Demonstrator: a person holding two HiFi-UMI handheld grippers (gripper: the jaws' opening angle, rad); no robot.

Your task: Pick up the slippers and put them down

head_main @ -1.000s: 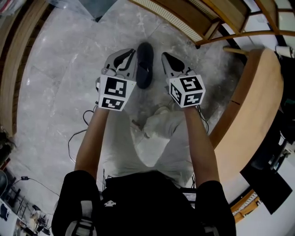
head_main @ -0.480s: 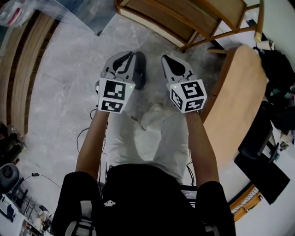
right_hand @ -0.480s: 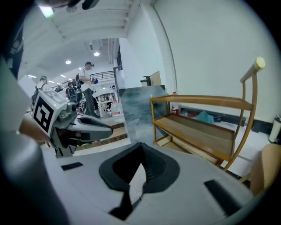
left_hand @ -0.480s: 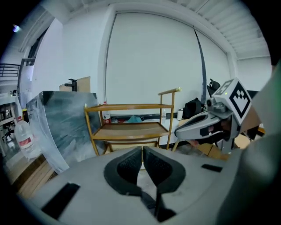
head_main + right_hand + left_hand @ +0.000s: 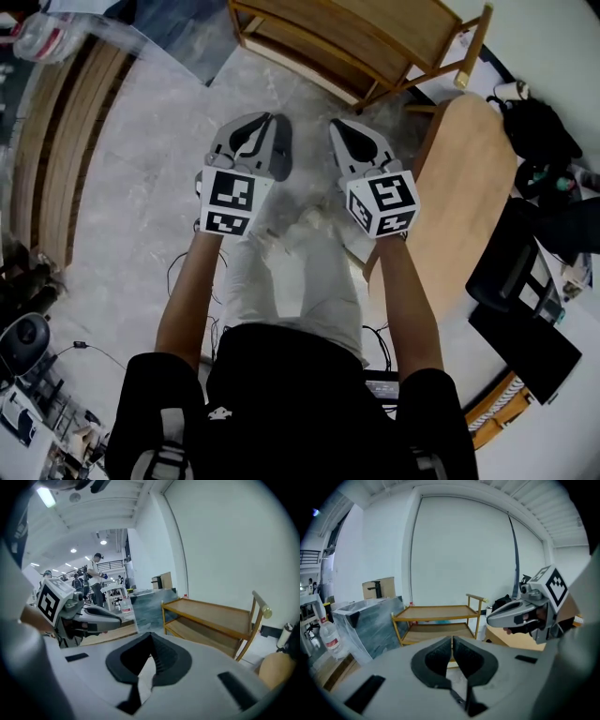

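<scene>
The grey left gripper (image 5: 452, 641) and right gripper (image 5: 150, 641) both have their jaws together on nothing. A dark slipper (image 5: 282, 150) seems to lie on the grey marble floor (image 5: 141, 178) at upper centre, mostly hidden behind the left gripper. The put-down looks done. Any further pick calls for opening the jaws and reaching down.

Your head view is evenly bright: soft overhead light, faint shadows on the grey marble floor (image 5: 131, 169), and straight lines bowing at the edges. Both gripper views fall to black in the corners. A white ceiling strip light (image 5: 47, 497) glares at the top left of the right gripper view.
</scene>
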